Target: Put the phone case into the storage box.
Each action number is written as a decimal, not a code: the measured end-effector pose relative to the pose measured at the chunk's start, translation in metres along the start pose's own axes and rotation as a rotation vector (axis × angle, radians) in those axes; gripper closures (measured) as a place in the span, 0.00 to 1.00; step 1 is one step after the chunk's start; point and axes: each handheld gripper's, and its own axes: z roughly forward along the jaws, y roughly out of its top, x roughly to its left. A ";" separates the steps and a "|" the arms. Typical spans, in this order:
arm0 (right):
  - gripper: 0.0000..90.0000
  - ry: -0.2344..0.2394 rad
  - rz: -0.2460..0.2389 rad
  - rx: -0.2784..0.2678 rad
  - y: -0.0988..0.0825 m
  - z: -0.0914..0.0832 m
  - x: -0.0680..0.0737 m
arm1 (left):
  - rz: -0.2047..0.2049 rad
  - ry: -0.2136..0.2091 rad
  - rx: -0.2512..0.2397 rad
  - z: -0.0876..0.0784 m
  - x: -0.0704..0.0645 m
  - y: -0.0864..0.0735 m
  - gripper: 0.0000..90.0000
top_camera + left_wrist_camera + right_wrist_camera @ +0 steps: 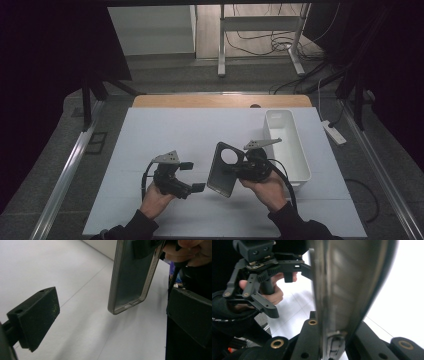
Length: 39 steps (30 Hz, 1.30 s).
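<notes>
The case (224,170) is dark grey, its inner face a smooth greenish grey with a lighter, paler rim in the left gripper view. Both grippers, left (192,176) and right (239,169), are black, each topped by a light grey plate; the right one's jaw arms carry brass-coloured rings. The left pad (37,315) is black with faint yellowish speckles. The table (165,135) is plain white crossed by thin grey lines, with a tan wooden edge. The bin (292,150) is white. The sleeves (130,227) are black.

My table (165,140) is a wooden top under a white sheet, seamed with faint lines; my white bin (287,145) sits on it at the right, near the edge
</notes>
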 end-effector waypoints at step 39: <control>0.95 0.249 -0.156 0.034 0.007 0.003 0.015 | 0.100 -0.229 0.081 0.028 -0.014 0.009 0.36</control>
